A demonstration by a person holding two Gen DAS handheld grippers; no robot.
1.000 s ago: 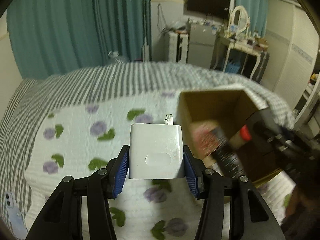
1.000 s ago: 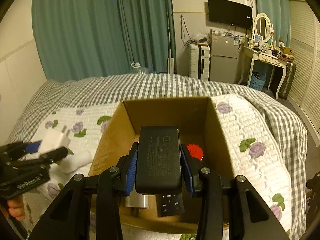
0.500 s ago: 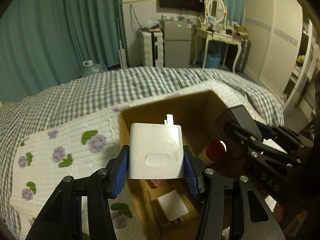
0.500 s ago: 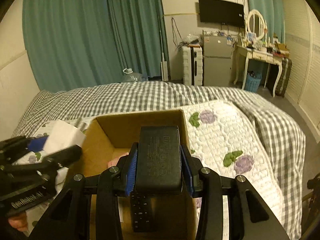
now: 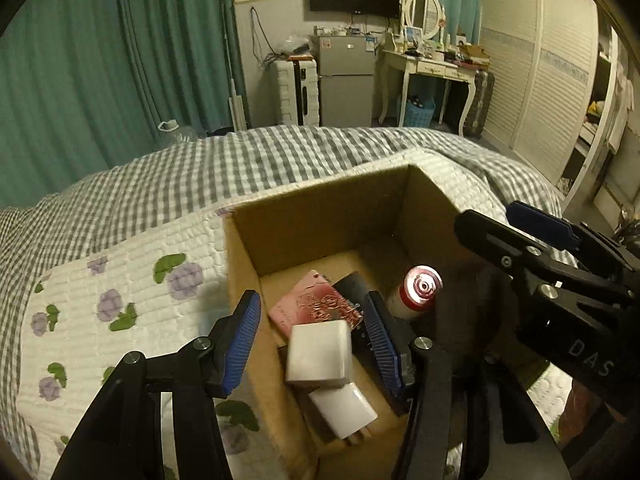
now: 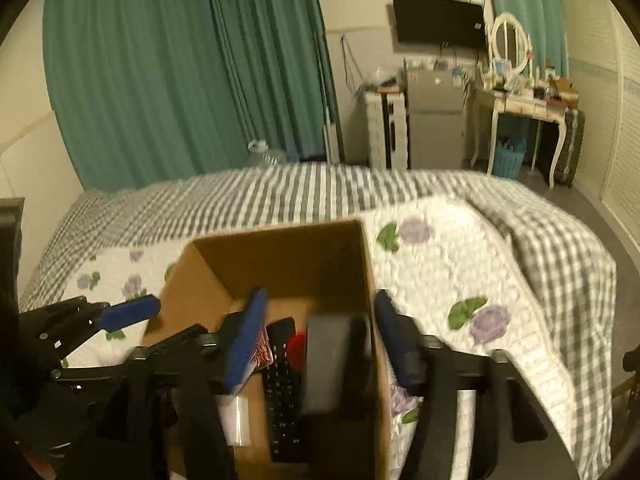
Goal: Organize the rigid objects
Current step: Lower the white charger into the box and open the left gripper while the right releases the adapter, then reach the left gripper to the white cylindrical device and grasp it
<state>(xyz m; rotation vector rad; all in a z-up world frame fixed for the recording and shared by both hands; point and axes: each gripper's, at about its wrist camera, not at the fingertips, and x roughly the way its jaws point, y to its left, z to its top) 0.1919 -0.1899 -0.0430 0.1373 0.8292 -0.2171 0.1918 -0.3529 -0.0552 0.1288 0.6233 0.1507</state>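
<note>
Gaping wide, both tongs (image 5: pixel 314 338) (image 6: pixel 318 340) over cardboard box (image 5: pixel 320 220) w/ chargers.

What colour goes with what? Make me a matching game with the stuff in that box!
Things:
1. top charger block
2. bottle cap
3. remote control
4. cardboard box

Colours:
A. brown
B. white
C. black
D. red

Pairs: 1-B, 2-D, 3-C, 4-A
</note>
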